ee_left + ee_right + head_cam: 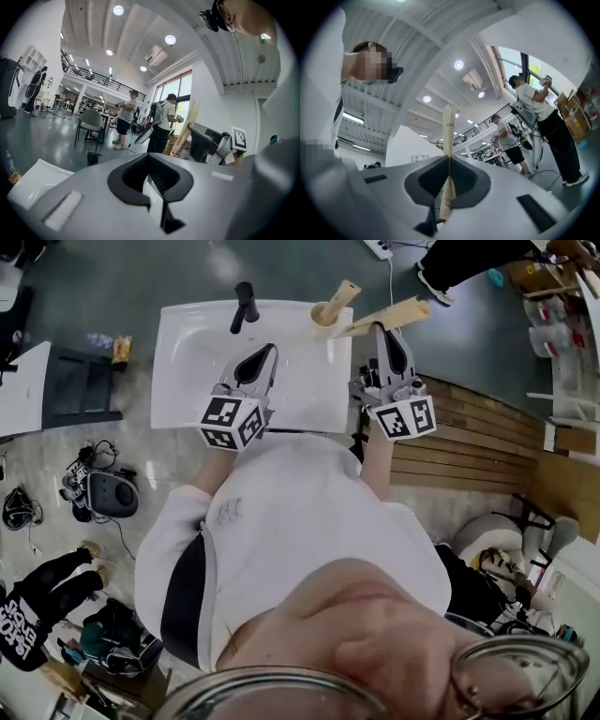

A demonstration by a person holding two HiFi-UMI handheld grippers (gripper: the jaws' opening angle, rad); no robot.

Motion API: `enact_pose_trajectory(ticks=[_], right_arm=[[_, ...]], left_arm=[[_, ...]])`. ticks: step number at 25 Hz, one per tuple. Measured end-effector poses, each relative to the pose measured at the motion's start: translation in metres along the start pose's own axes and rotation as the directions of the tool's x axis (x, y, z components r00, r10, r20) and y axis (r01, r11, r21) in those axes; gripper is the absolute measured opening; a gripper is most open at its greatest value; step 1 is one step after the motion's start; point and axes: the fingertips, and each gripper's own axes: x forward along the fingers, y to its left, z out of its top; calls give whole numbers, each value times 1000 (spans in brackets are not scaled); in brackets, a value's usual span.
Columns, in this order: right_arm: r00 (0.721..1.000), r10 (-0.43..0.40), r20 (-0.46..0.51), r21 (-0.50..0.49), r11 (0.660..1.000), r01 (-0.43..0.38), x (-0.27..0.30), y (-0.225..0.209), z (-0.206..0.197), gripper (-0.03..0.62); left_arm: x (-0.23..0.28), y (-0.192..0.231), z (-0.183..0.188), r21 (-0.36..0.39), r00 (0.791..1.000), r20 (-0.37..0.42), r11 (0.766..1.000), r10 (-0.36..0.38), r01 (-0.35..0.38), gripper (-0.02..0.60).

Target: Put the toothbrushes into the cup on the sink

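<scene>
**Item 1: bamboo toothbrush** (398,313). One piece, in hand.
- Place: above the far right corner of the sink (187,371). It lies nearly level, with its left end just beside the cup (322,317).
- Hold: the right tool (382,329) is clenched on the handle partway along, and the stick crosses the jaws with length to spare on both sides. Which end carries the bristles cannot be told.
- Handling (a judgement): light and stiff, with a narrow, smooth handle. It is likely to pivot between the pads if its tip catches the cup's lip. Mid-handle is the sound place to hold it, leaving a free end long enough to drop in first.

**Item 2: cup.** Wooden-looking.
- Place: it stands on the sink's far right rim, right of the black faucet (246,304).
- Contents: a second toothbrush (343,292) already stands in it, leaning far and right.
- Handling (a judgement): probably light, so a sideways knock could tip it. The brush already inside narrows the opening.

**Item 3: left tool** (270,351).
- State: the jaws are together at the tips with nothing between them.
- Place: over the basin, near side of the faucet, well apart from the cup.
</scene>
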Motion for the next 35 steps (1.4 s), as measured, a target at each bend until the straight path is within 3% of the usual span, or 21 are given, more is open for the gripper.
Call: enact_pose_trajectory(ticks=[6,16,26,35], right_arm=[[989,-113,91,21,994,112,-9,-13,9,15],[965,-186,186,28,983,184,-12,-12,22,15],[953,-230,197,7,972,233,1,-29,18,17],[960,-228,162,19,973,228,22,-62,-1,15]], left_arm=[[0,6,4,27,999,0,998,-52,52,6],[1,25,17,44,996,11,995,-94,93,6],[2,50,16,20,998,10,998,-58,58,6],[12,66,10,-3,1000,-2,1000,-12,12,6]])
